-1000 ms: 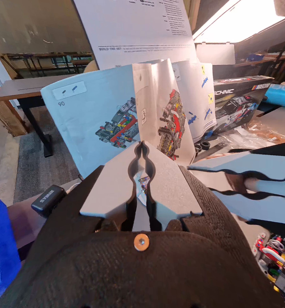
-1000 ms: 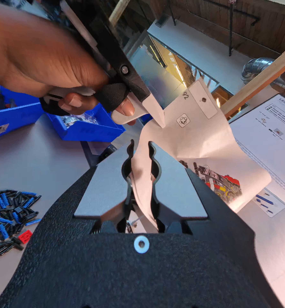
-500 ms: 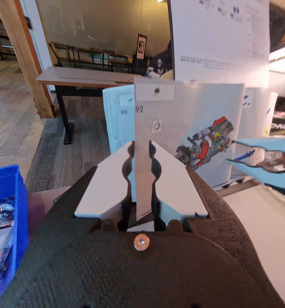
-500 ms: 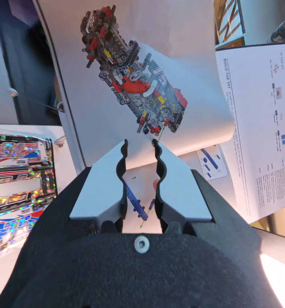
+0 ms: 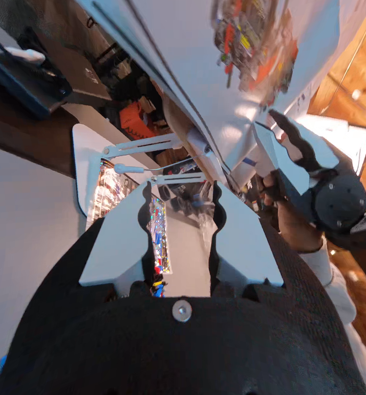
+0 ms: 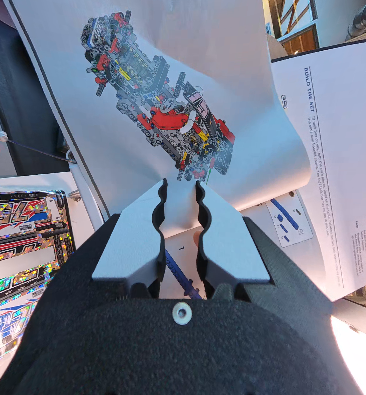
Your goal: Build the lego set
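1. The right gripper (image 6: pixel 181 188) is standing with its jaws parted and nothing clamped between them; the curled page (image 6: pixel 199 64) of the instruction booklet is rising directly ahead of its tips, and the page's lower edge is bulging down into the gap without being pinched.
2. The left gripper (image 5: pixel 181 192) is standing wide apart and empty; the booklet is leaning above and ahead of it, and the right gripper (image 5: pixel 284 136) is showing to its upper right, its tips at the page's edge, with a hand (image 5: pixel 289 218) wrapped on its handle.
3. The page underneath, with a blue beam drawing, is showing between and below the right gripper's fingers (image 6: pixel 133 239); a fingertip-like patch is peeking beside the right finger, though I cannot tell whose it is.
4. A holographic sticker sheet (image 6: pixel 21 239) is lying to the left of the right gripper, on a white stand (image 5: pixel 81 166) that seems to be propping the booklet; a printed sheet (image 6: pixel 338 171) is standing to the right.
5. Handling judgement: the page is looking thin, light and floppy, glossy enough to slip, and easy to crease or tear; the free outer edge or corner is looking like the best hold, pinched gently, well away from the binding.
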Motion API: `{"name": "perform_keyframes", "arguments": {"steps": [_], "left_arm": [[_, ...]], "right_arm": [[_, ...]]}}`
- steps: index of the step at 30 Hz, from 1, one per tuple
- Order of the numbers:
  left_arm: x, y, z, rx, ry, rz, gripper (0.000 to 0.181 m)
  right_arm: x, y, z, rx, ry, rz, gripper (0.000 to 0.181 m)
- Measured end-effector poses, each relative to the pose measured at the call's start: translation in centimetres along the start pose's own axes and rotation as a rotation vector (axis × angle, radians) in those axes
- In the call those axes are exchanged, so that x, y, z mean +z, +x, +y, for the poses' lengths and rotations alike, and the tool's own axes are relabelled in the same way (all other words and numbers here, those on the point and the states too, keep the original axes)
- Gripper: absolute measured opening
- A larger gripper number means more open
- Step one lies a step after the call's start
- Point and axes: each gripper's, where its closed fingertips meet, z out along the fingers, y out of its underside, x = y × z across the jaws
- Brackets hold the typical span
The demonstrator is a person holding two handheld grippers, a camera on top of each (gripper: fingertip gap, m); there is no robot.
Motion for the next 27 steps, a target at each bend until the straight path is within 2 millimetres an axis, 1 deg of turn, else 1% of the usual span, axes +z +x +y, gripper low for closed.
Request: {"name": "perform_keyframes", "arguments": {"steps": [1, 3, 7, 11, 16, 19, 22, 27], "left_arm": [[0.3, -0.6, -0.2, -0.052, 0.037, -0.009, 0.061], [0.8, -1.6, -0.9, -0.080, 0.107, -0.044, 0.063], [1.8, -1.7, -2.2, -0.200, 0.212, 0.010, 0.067], [2.9, -1.1, -2.6, -0.244, 0.243, 0.069, 0.053], [3.6, -0.8, -3.6, -0.215, 0.272, 0.073, 0.036], [3.8, -0.6, -3.9, -0.224, 0.289, 0.093, 0.027], [3.7, -0.3, -4.4, -0.204, 0.309, 0.113, 0.016], [3.6, -0.3, -4.5, -0.159, 0.277, 0.119, 0.014]], "right_arm": [[-0.1, 0.0, 0.0, 0.007, 0.002, -0.002, 0.025], [-0.2, 0.0, 0.0, 0.009, 0.003, -0.004, 0.025], [-0.2, 0.1, -0.1, 0.067, 0.020, -0.007, 0.023], [-0.2, 0.2, -0.1, 0.075, 0.024, -0.010, 0.021], [-0.4, 0.4, -0.1, 0.041, 0.005, -0.029, 0.018], [-0.4, 0.5, 0.0, 0.042, 0.011, -0.023, 0.017], [-0.4, 0.5, 0.0, 0.043, 0.013, -0.022, 0.017], [-0.4, 0.5, 0.0, 0.036, 0.007, -0.025, 0.017]]}}
